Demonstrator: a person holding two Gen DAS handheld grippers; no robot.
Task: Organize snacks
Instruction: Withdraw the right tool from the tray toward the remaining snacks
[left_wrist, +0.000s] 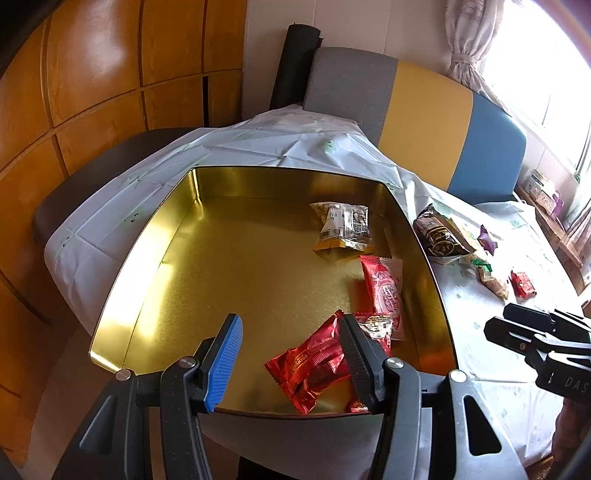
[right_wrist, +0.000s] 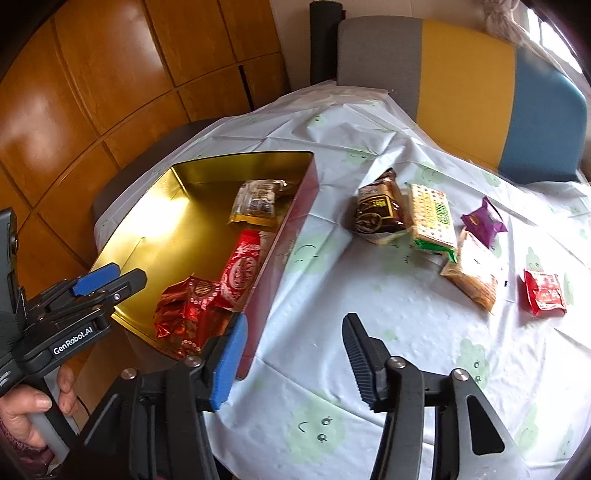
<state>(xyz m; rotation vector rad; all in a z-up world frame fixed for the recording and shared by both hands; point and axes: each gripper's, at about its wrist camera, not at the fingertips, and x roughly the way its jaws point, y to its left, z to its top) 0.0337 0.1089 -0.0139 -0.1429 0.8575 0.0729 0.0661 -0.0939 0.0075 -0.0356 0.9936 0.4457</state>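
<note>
Hiding red packet (left_wrist: 314, 365) partly: fingers (left_wrist: 356, 354)

My left gripper (left_wrist: 291, 354) hangs over the near edge of the gold tin (left_wrist: 155, 258), jaws apart with nothing pinched; a shiny red packet (left_wrist: 310, 365) lies on the tin floor just inside my dark finger. Also in the tin: a red-and-white packet (left_wrist: 384, 291) along the right wall and a clear-and-gold packet (left_wrist: 341, 230) further back. Right of the tin, on the white tablecloth (left_wrist: 258, 144), lie a brown bag (left_wrist: 439, 236), a few small snacks and a small red packet (left_wrist: 522, 284), with my right gripper (left_wrist: 535, 339) at the frame edge.
</note>
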